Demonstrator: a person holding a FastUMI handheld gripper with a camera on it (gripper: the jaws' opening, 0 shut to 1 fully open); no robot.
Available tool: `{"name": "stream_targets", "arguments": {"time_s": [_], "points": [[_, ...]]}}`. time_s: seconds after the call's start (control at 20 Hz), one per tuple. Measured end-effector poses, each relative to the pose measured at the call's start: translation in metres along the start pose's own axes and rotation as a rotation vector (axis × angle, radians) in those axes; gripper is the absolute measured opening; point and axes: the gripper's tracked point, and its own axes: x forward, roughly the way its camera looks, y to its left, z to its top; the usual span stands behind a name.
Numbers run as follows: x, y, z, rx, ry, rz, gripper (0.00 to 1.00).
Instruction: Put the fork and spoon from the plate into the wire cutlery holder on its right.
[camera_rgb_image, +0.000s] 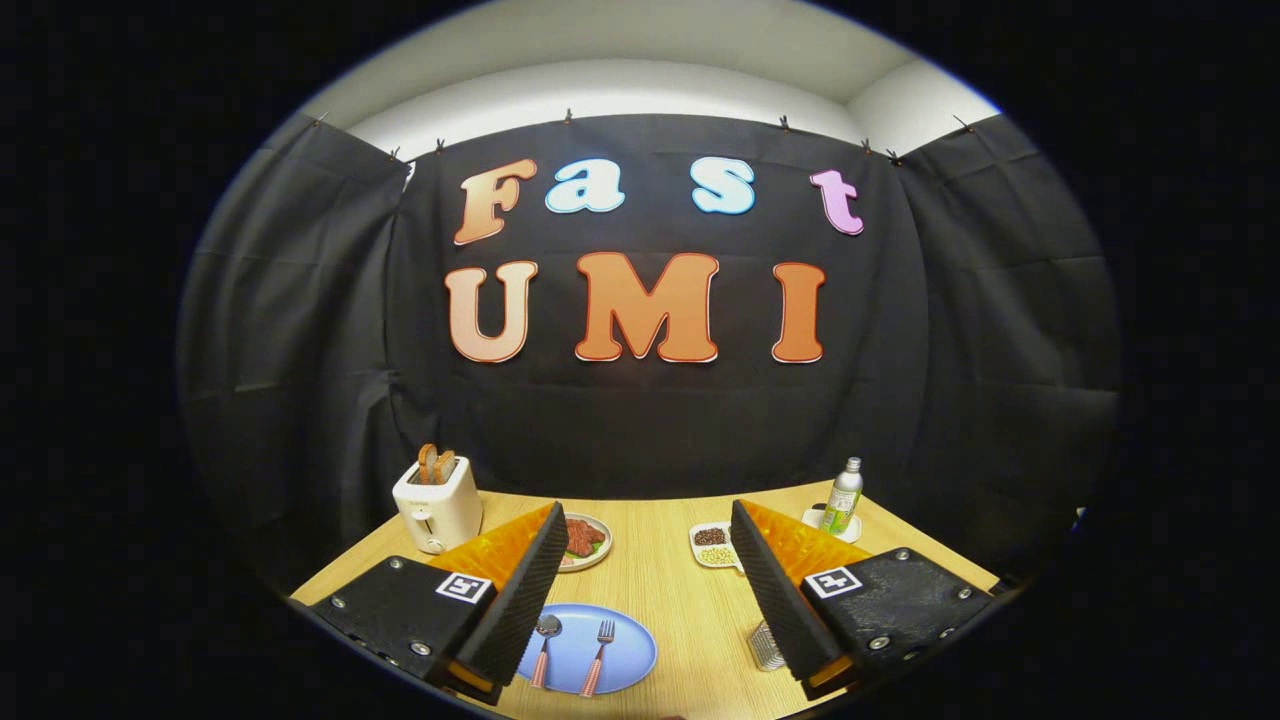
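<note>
- Table (650, 580): light wood, low in the frame, with black cloth walls behind it.
- Gripper (650, 600): low in the middle, above the table, spread wide open, holding nothing. One finger (520, 600) low and left, the other low and right, with bare wood showing in the gap.
- Plate (620, 655): blue and round, bottom middle of the frame, low in the gap and partly tucked behind the left finger.
- Toaster (437, 505): white, left side of the frame near the back of the table, with two brown slices sticking up out of the top.
- Spoon (543, 648): on the left part of the plate, just beside the left finger, bowl end up, pinkish handle pointing down.
- Fork (597, 657): on the plate just right of the spoon, prongs up, same kind of handle, not touching the spoon.
- Holder (766, 646): shiny wire, lower right of the frame, right of the plate, mostly hidden behind the right finger. Cannot tell what is inside.
- Bottle (843, 497): right side near the back, standing up, silver cap, green label, on a small white dish.
- Meat dish (590, 545): small plate with red and green food, middle left, peeking out past the left finger.
- Bean dish (712, 545): small white dish with dark and pale bits, middle right, just left of the right finger.
</note>
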Motion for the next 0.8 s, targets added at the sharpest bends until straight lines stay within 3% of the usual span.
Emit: {"name": "stream_targets", "arguments": {"time_s": [0.4,0.8], "points": [[0.007,0.007,-0.016,0.010,0.014,0.007,0.98],[0.032,0.029,-0.150,-0.006,0.214,0.023,0.98]]}}
